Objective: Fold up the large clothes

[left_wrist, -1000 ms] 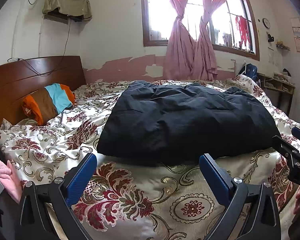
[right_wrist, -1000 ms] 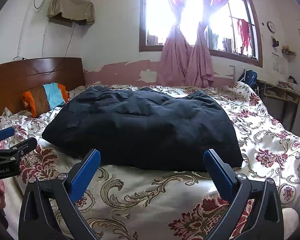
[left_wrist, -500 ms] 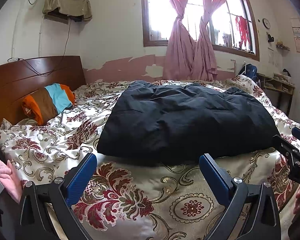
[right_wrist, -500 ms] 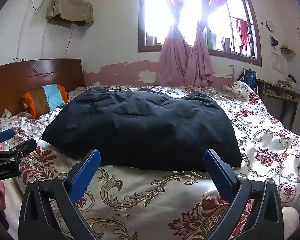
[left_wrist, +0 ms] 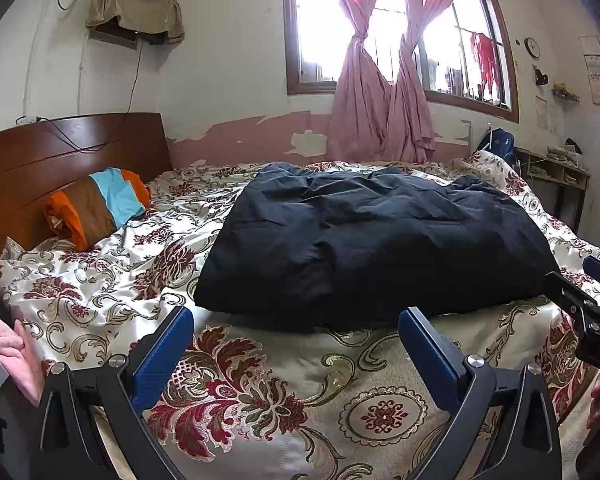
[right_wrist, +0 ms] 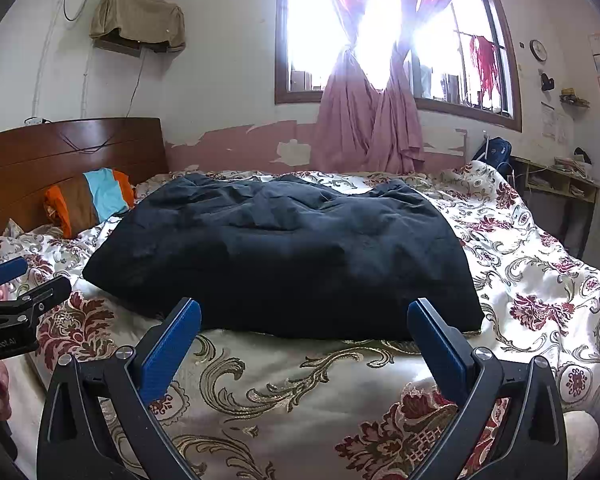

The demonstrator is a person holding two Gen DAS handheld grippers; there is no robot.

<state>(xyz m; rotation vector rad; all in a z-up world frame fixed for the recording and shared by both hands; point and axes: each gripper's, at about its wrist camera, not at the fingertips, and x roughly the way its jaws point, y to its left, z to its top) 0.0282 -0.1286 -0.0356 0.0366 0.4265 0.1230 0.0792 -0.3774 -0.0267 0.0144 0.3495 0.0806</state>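
Observation:
A large dark navy garment (left_wrist: 364, 240) lies in a rumpled, roughly rectangular heap on the floral bedspread (left_wrist: 276, 392); it also shows in the right wrist view (right_wrist: 284, 256). My left gripper (left_wrist: 296, 324) is open and empty, hovering near the front edge of the bed, short of the garment's near edge. My right gripper (right_wrist: 304, 316) is open and empty, also just short of the garment's near edge. Each gripper shows at the edge of the other's view: the right gripper (left_wrist: 592, 300) and the left gripper (right_wrist: 16, 292).
An orange, brown and blue pillow (left_wrist: 96, 204) lies by the wooden headboard (left_wrist: 60, 156) at the left. Pink curtains (left_wrist: 380, 112) hang at the window behind the bed. A desk with clutter (left_wrist: 556, 168) stands at the far right.

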